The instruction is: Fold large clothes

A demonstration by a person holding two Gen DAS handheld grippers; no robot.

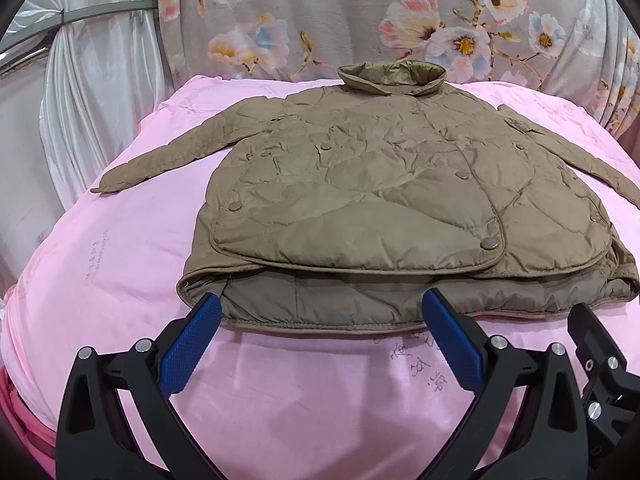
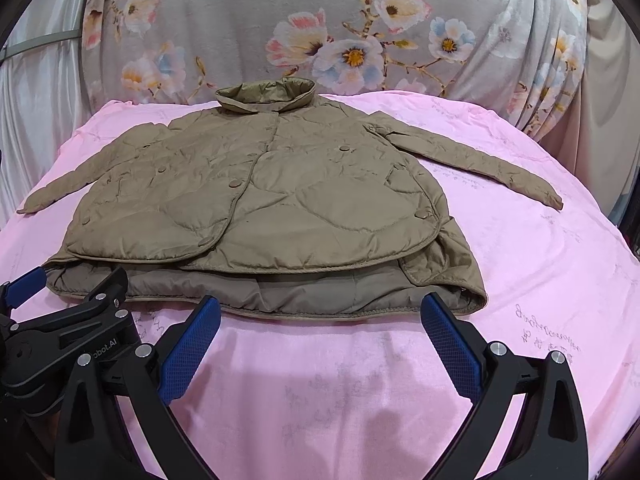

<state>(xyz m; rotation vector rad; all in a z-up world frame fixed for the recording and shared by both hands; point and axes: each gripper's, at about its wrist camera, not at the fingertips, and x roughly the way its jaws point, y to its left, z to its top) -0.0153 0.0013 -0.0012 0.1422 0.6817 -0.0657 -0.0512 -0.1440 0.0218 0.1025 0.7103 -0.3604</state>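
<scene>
Hovering at hem: left gripper [image 1: 320, 312] & right gripper [image 2: 320, 314] both released, nothing held. Quilted jacket [image 1: 380, 184] lies flat, front up, on pink sheet [image 1: 120, 280], sleeves spread. Suggest pinching both hem layers together, else lining slips. Right cam shows right sleeve cuff [image 2: 554, 200]; left cam cuts it off.

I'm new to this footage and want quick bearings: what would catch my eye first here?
A khaki quilted jacket lies front up in the middle of a pink bed sheet, collar away from the cameras and both sleeves spread out to the sides. Behind it hangs a grey floral fabric. Nearest the cameras, the left gripper and right gripper sit at the jacket's hem, blue-padded jaws wide open, holding nothing.
</scene>
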